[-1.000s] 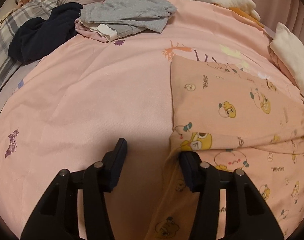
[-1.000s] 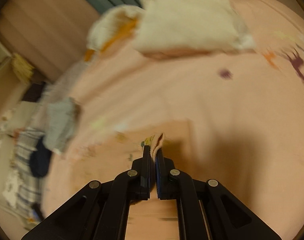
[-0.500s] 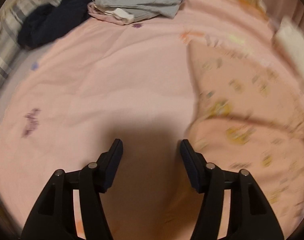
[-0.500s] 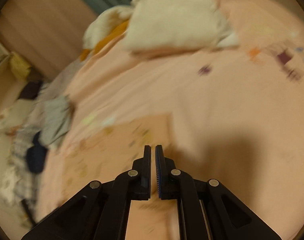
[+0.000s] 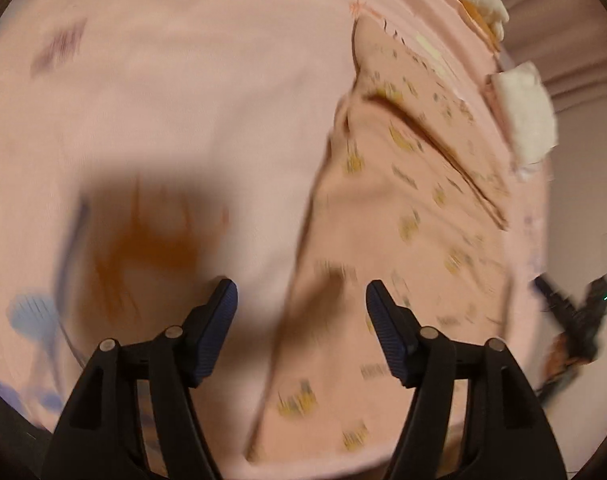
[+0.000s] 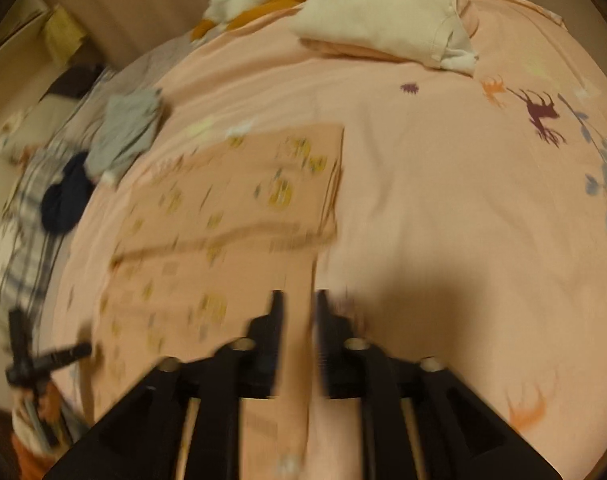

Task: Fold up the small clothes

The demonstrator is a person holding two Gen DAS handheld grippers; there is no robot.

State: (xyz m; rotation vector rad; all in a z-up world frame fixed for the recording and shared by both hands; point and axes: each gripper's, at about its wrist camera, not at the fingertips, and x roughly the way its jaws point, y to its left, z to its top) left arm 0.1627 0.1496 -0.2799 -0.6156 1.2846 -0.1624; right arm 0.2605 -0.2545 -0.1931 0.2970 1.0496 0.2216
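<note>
Both tongs are hanging released over the bed (image 6: 443, 208), having just been opening. The left tongs (image 5: 302, 300) and right tongs (image 6: 299, 308) are gripping nothing, the printed pink garment (image 6: 231, 216) lying folded beneath.

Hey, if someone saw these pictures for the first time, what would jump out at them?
Probably the pink printed garment, spread partly folded on the pink bedsheet just ahead of both grippers. The left gripper and right gripper stand open over its near edges, holding nothing. Behind it, a cream folded pile sits at the far edge.
</note>
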